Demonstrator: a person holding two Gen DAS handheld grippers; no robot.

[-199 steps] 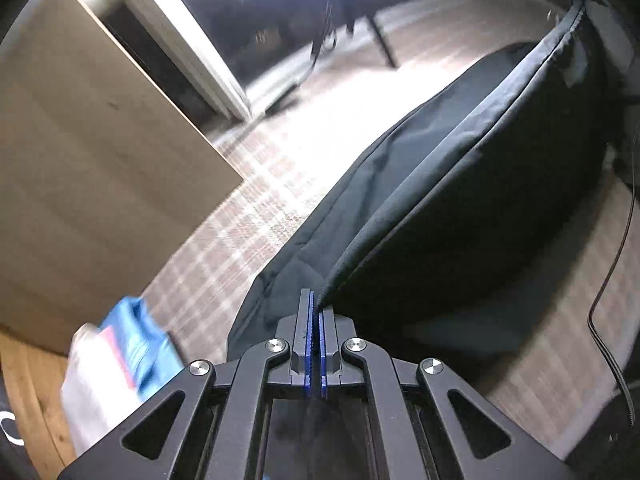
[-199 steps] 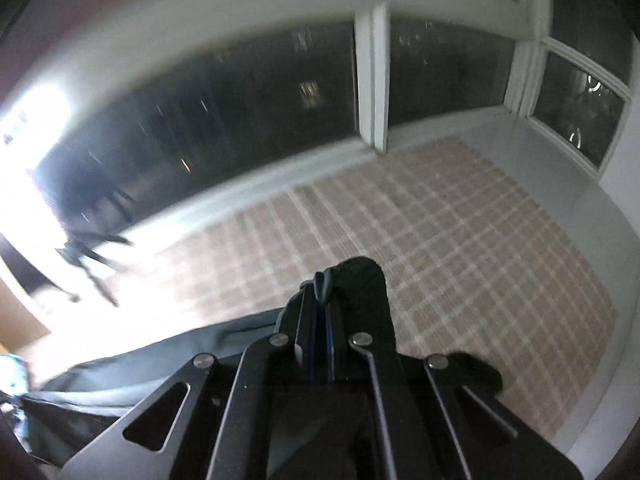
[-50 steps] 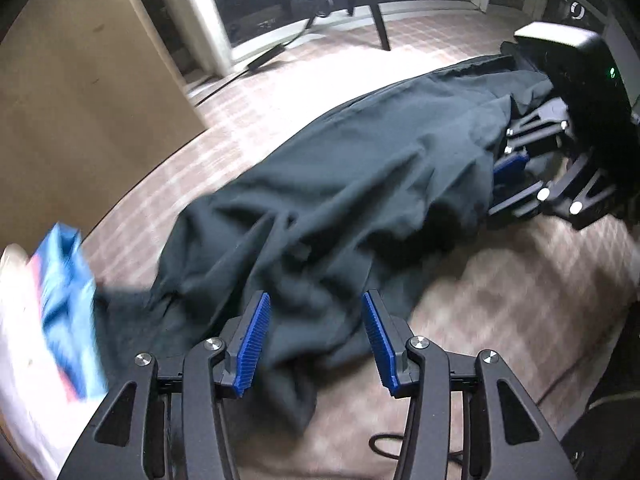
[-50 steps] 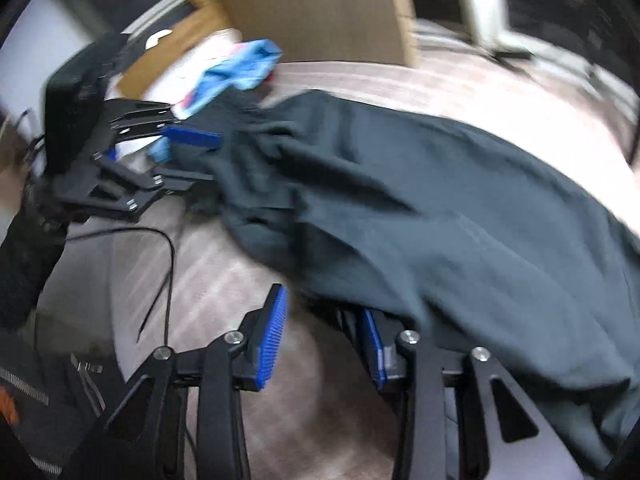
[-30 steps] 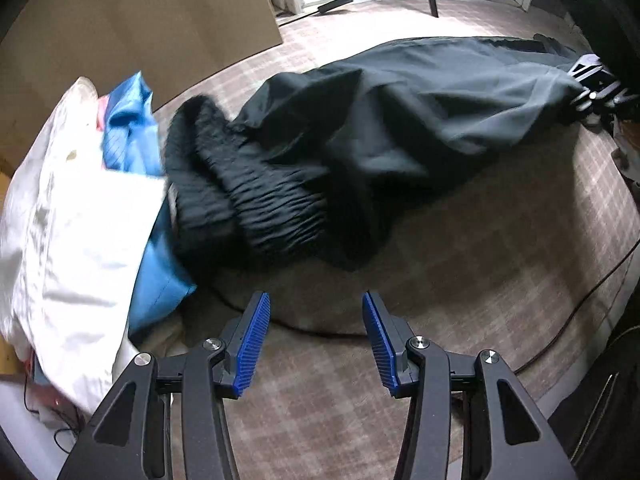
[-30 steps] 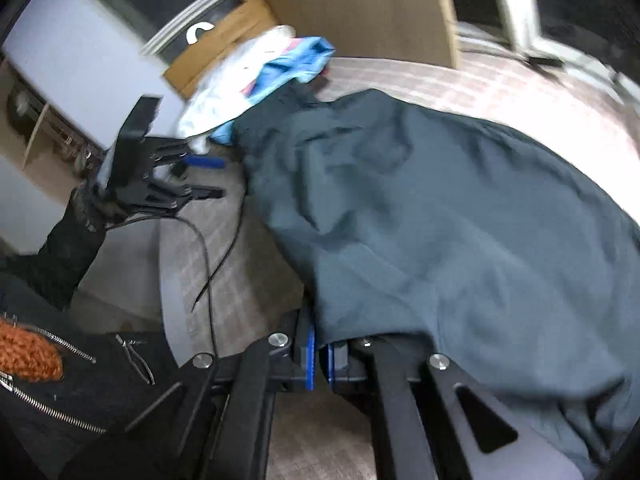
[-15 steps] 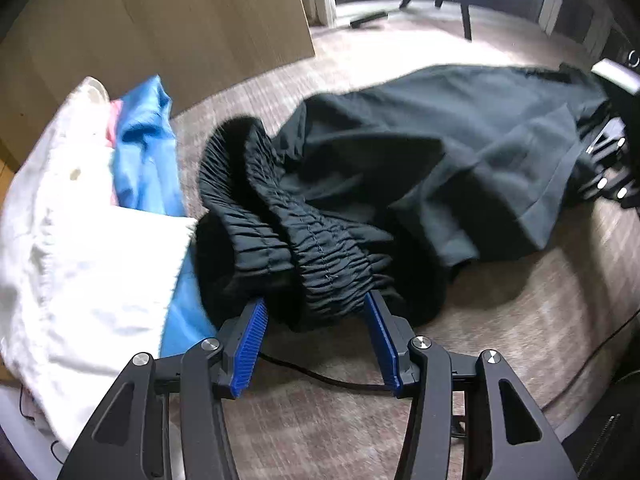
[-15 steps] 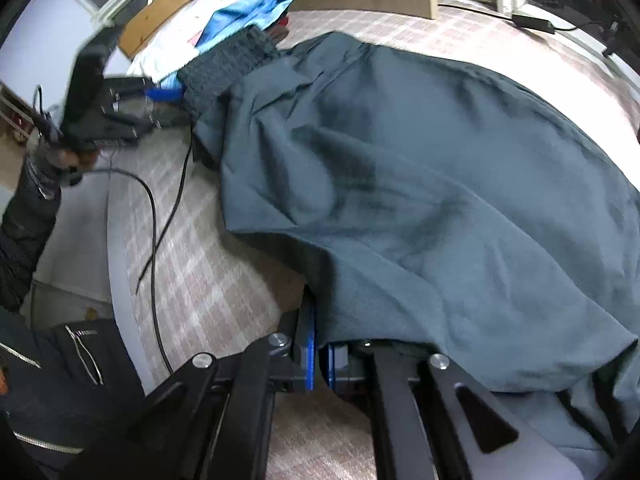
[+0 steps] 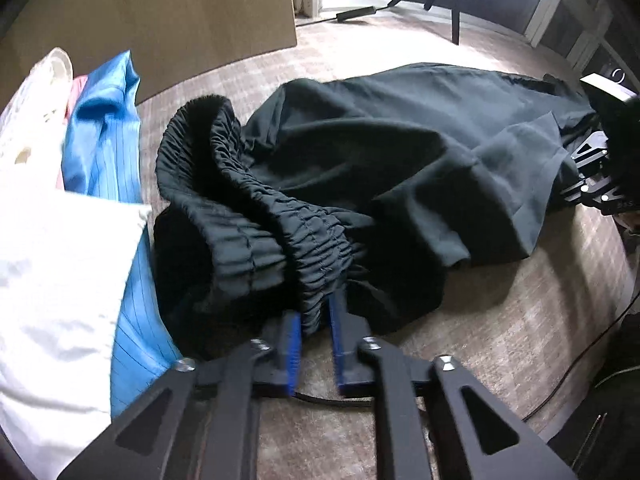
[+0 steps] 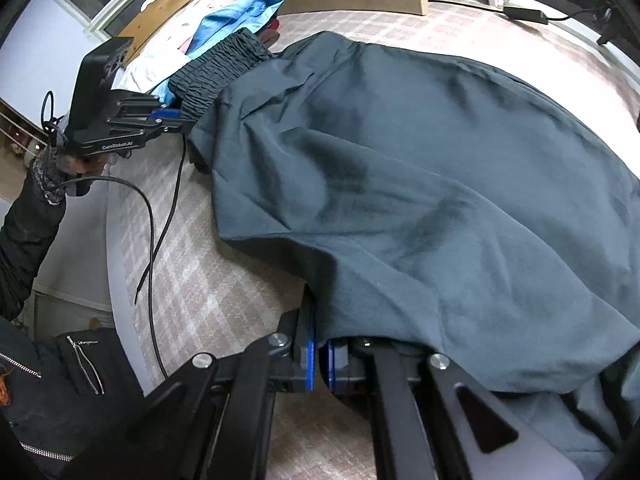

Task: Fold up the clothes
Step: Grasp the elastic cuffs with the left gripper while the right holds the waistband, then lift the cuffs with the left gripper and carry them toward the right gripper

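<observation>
A dark, long garment [image 9: 400, 152] lies spread across the checked carpet [image 9: 500, 340]. Its gathered elastic waistband [image 9: 256, 208] bunches up just ahead of my left gripper [image 9: 314, 336]. The blue pads sit close together with a fold of that waistband pinched between them. In the right wrist view the same garment [image 10: 400, 160] looks grey-blue. My right gripper [image 10: 320, 360] is shut on its edge at the opposite end, and cloth drapes over the right finger. The left gripper [image 10: 168, 118] shows at the waistband [image 10: 216, 68]. The right gripper [image 9: 592, 176] is half hidden behind cloth.
A pile of white cloth [image 9: 48, 240] and a blue garment [image 9: 100, 140] lies left of the waistband, before a leaning wooden board [image 9: 160, 20]. A black cable [image 10: 156, 208] trails over the carpet. A person's dark sleeve [image 10: 24, 232] holds the left gripper. A stand leg [image 9: 456, 20] rises far back.
My left gripper, open half a second ago, has moved in and shut on the waistband. The right gripper stays shut on the far edge, where it shut about a second ago.
</observation>
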